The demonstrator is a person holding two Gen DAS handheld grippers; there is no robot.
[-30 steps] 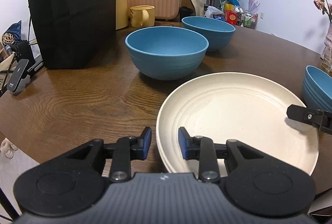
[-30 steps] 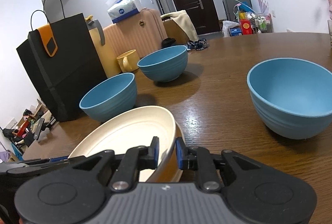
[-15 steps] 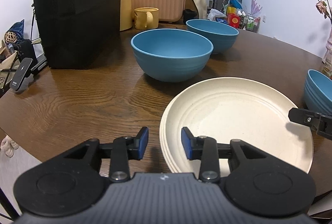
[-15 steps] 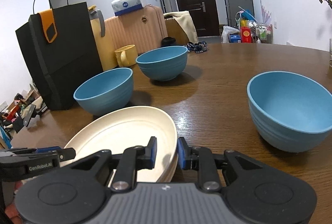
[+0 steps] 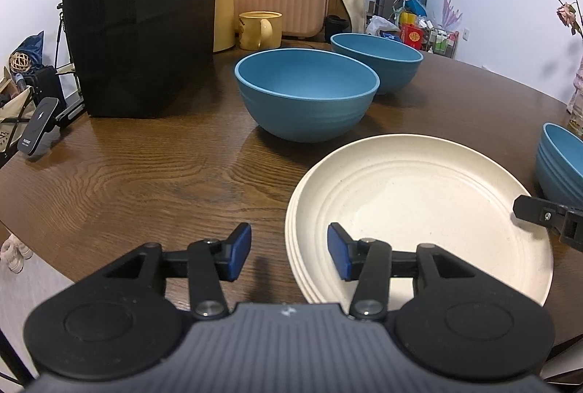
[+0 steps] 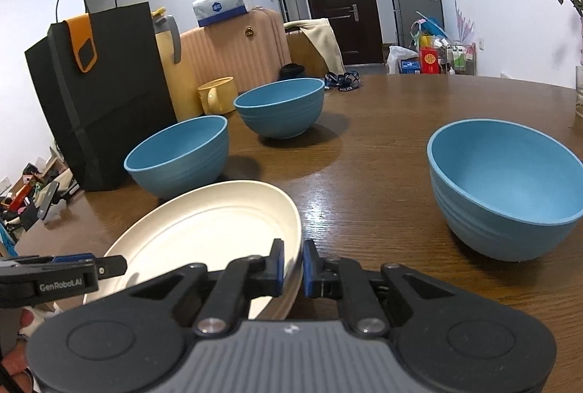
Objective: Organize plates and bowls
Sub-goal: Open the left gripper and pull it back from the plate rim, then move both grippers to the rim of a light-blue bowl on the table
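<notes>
Left wrist view, near to far, itemised.

1. My left tongs (image 5: 289, 256), bottom centre: blue pads parted and pressing on nothing; they have just been opening. The near-left rim of the stacked cream round plates (image 5: 419, 210) lies between the pads, untouched.
2. Cream plates, lower right of the frame, flat on the dark wooden table (image 5: 145, 181). Edges showing at the near rim suggest about three; I cannot count them for certain.
3. My right tongs (image 6: 291, 265), bottom centre of the right wrist view: they have just been closing, and are now clamped on the right rim of the plates, one pad inside the rim, one outside.
4. Blue ribbed bowls, three: one (image 5: 306, 94) just beyond the plates, one (image 5: 377, 59) behind it, one (image 6: 506, 189) well right of the plates.
5. Far left: black paper bag (image 5: 135, 14), one; yellow mug (image 5: 260, 30), one.

Governing relation: the stack lies between both tongs, and only the right ones hold it, so I judge any shift of the plates falls to my right hand.
</notes>
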